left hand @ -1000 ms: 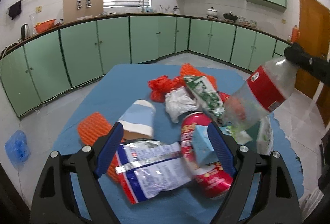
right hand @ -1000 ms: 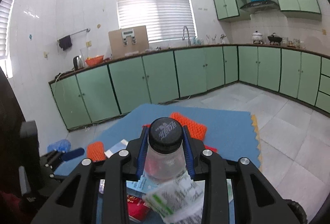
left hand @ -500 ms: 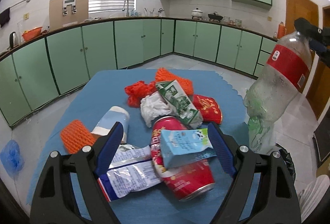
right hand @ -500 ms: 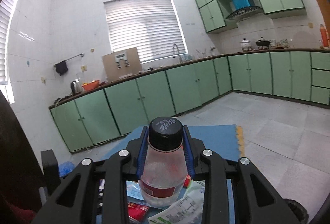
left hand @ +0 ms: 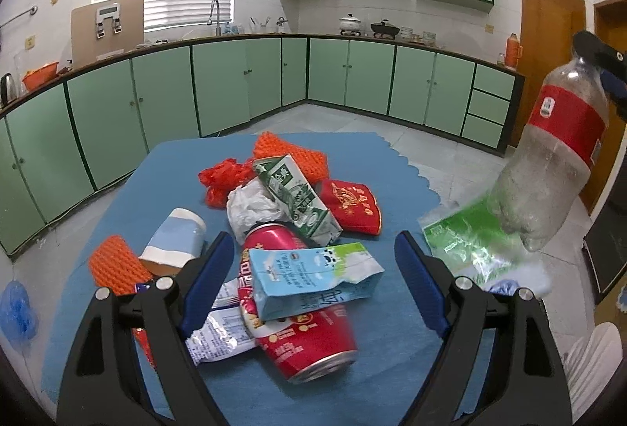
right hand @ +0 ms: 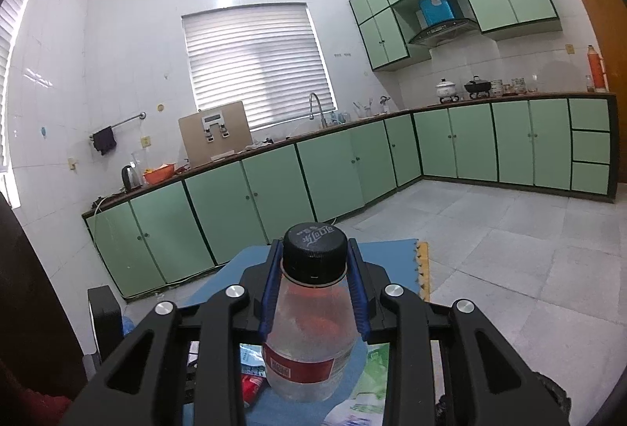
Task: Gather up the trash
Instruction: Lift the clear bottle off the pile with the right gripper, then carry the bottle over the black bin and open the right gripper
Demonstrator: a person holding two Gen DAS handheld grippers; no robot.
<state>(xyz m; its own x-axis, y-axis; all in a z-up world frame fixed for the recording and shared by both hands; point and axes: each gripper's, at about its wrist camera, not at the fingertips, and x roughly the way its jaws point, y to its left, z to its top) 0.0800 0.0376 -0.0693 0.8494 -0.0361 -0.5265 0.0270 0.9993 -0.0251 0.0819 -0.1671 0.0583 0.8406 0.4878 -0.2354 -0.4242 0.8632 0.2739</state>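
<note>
A: On blue mat (left hand: 164, 187), floor level: heap of trash. At right edge of left view: plastic bottle (left hand: 556, 159), clear, red label, black cap, hanging neck-up in mid air, clear of the mat.

B: Right gripper (right hand: 315, 292): pinching the bottle (right hand: 309, 339) at the neck, just under the cap, blue pads pressed on both sides. Left gripper (left hand: 313, 281): spread wide, empty, hovering over the heap.

A: Step in hand, as judged: carrying the bottle off to a bin. No bin clearly in view; dark shape low at right of the right view, too dim to name.

B: Handling note: light, empty-looking, hung from the neck only, so likely to swing. Better kept upright, moved smoothly, let go only once over the container. Green wrapper (left hand: 466, 242) lying just below the bottle's base; touching or not, cannot tell. Worth keeping clear of.

A: Count, left view. Cans: one, red (left hand: 301, 312), on its side.

B: Cartons: two. Pale blue one (left hand: 313, 277) lying across the can, between the left gripper's fingers; green-and-white one (left hand: 296, 198) behind it.

A: Paper cup: one (left hand: 174, 240), tipped over. Orange foam nets: two, one near left (left hand: 115, 263), one at back (left hand: 290, 151).

B: Red plastic bag: one (left hand: 223, 181). White crumpled wad: one (left hand: 252, 208). Red pouch: one (left hand: 352, 204). Silver snack wrapper: one (left hand: 219, 332), partly under the can.

A: Bottles: one, in the air. Off the mat at far left: one blue crumpled item (left hand: 17, 312), kind unclear.
</note>
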